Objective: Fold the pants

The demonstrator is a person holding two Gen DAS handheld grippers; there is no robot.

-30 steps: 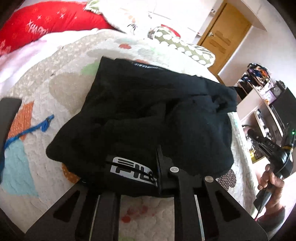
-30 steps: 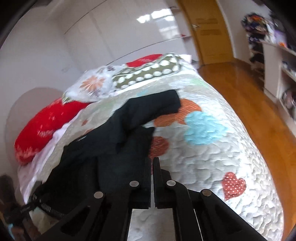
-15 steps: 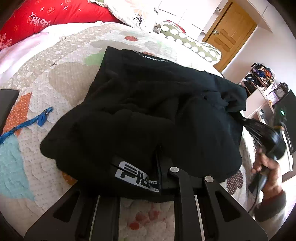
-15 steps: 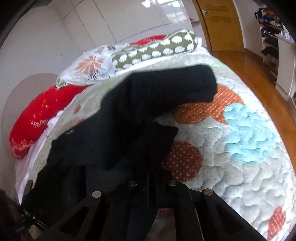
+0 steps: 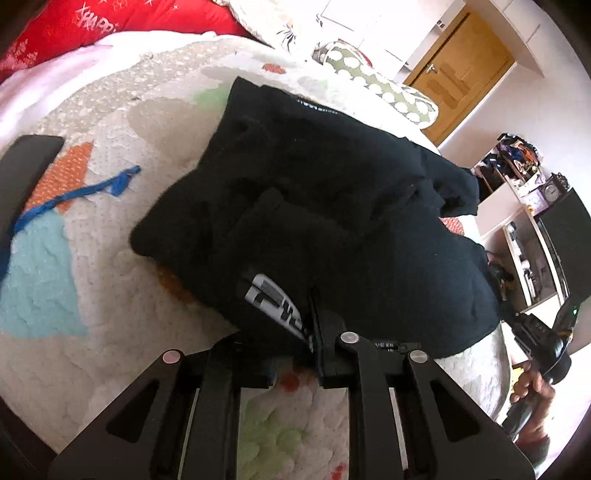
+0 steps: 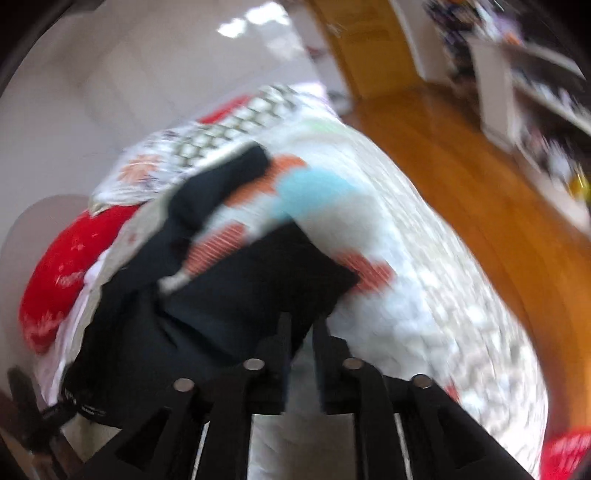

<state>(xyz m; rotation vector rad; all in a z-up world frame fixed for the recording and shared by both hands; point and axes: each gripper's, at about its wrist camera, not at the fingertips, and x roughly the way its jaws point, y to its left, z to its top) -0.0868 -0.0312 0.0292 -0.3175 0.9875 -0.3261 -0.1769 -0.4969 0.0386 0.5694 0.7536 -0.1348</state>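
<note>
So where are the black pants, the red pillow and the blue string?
black pants [image 5: 332,192], left wrist view, middle of the folded fabric.
red pillow [image 5: 122,22], left wrist view, its printed front.
blue string [image 5: 81,192], left wrist view, mid-length, lying on the quilt.

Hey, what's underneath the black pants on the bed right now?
The black pants lie bunched on a white quilted bedspread with coloured patches; an orange patch peeks out at their near edge. Whatever else lies beneath is covered by the fabric.
</note>
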